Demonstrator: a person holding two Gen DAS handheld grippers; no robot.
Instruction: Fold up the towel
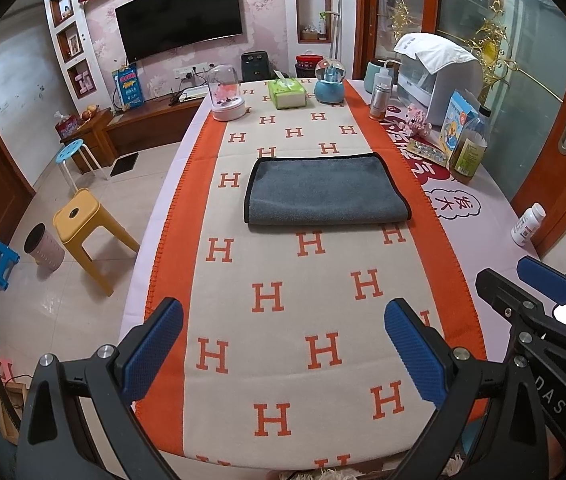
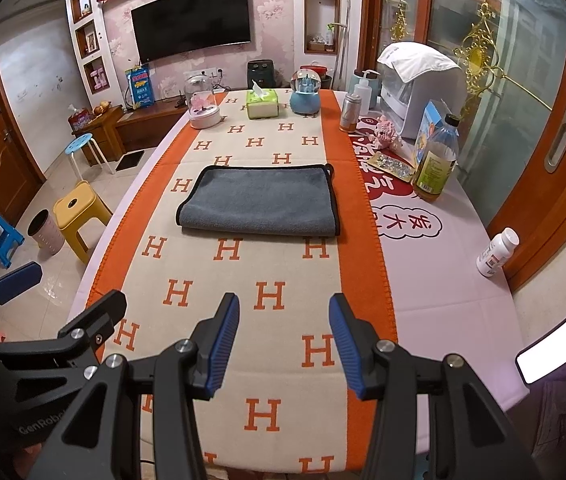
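A grey towel with black trim (image 1: 325,190) lies folded flat on the orange and cream H-patterned cloth (image 1: 283,300) in the middle of the table. It also shows in the right wrist view (image 2: 261,200), with a small hanging loop at its far right corner. My left gripper (image 1: 283,348) is open and empty, well short of the towel over the near part of the cloth. My right gripper (image 2: 285,340) is open and empty, also near the table's front edge. Each gripper shows at the edge of the other's view.
Along the far edge stand a glass dome (image 1: 225,94), a tissue box (image 1: 287,92) and a snow globe (image 1: 330,82). On the right are bottles (image 2: 435,156), a white appliance (image 2: 419,88) and a pill bottle (image 2: 497,252). Stools and a bin (image 1: 45,248) stand on the floor at left.
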